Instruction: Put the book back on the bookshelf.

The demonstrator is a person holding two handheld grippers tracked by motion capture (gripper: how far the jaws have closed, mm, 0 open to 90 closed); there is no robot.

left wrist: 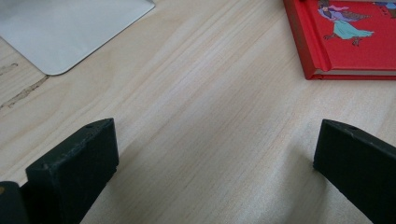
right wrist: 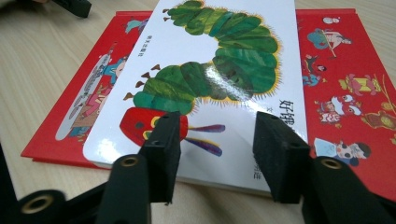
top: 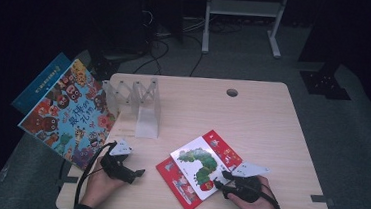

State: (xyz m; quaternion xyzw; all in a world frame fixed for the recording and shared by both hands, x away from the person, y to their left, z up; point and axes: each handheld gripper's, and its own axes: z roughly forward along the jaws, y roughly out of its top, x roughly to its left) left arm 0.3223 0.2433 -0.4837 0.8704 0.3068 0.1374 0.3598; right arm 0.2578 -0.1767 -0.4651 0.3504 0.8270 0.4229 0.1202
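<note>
A white picture book with a green caterpillar (top: 200, 165) (right wrist: 219, 70) lies flat on a larger red picture book (top: 223, 145) (right wrist: 345, 93) at the table's front right. My right gripper (top: 220, 180) (right wrist: 212, 140) sits at the white book's near edge. Its jaws stand half apart, side by side over the cover, and clamp nothing. My left gripper (top: 135, 175) (left wrist: 215, 144) rests open over bare wood to the left of the books. The red book's corner (left wrist: 345, 42) lies ahead of it on the right.
A clear plastic book rack (top: 138, 103) (left wrist: 70, 28) stands on the wooden table (top: 252, 120) at the back left. A large colourful book (top: 70, 113) and a blue one (top: 39, 83) overhang the left edge. A cable hole (top: 232, 92) sits near the far edge.
</note>
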